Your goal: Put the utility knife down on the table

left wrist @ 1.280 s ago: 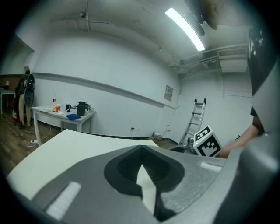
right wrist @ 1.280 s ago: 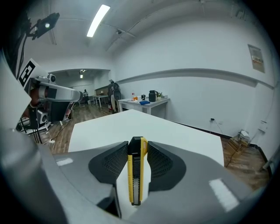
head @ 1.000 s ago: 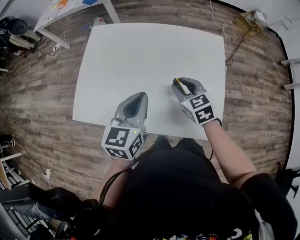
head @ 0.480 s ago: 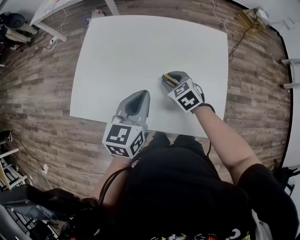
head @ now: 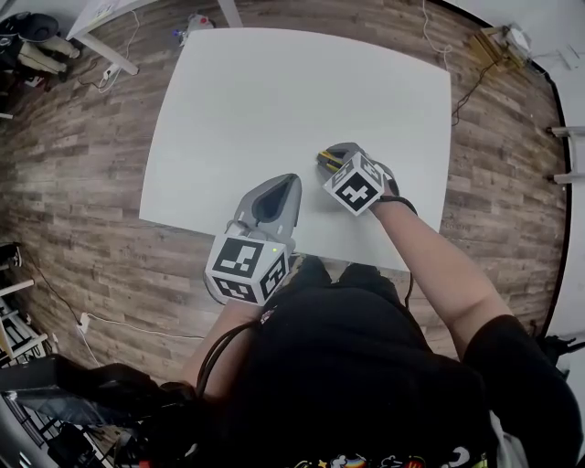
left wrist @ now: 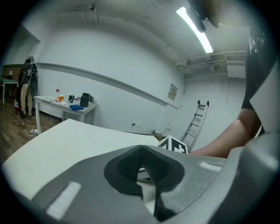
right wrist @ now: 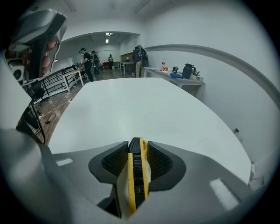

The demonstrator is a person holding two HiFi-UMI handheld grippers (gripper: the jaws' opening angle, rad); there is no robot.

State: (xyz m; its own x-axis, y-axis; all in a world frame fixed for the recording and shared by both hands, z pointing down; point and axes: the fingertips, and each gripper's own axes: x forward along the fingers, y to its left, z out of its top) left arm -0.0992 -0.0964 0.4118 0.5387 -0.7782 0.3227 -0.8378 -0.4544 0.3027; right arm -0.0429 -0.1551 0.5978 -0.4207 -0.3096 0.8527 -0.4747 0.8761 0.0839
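A yellow and black utility knife (right wrist: 134, 173) is clamped between the jaws of my right gripper (right wrist: 134, 154), its tip pointing out over the white table (right wrist: 131, 109). In the head view the right gripper (head: 331, 161) hovers over the table's (head: 274, 101) near right part, with the knife's (head: 325, 161) yellow edge showing at its front. My left gripper (head: 271, 203) rests at the table's near edge, beside the right one. In the left gripper view its jaws (left wrist: 146, 175) are shut with nothing between them.
A wooden floor (head: 82, 174) surrounds the table. A second white table (head: 110, 23) with small items stands at the far left. Cables and a wooden box (head: 494, 41) lie at the far right. A ladder (left wrist: 194, 120) leans on the wall.
My right gripper has carried the knife leftwards and turned toward the left gripper. The left gripper has stayed nearly still at the table's near edge.
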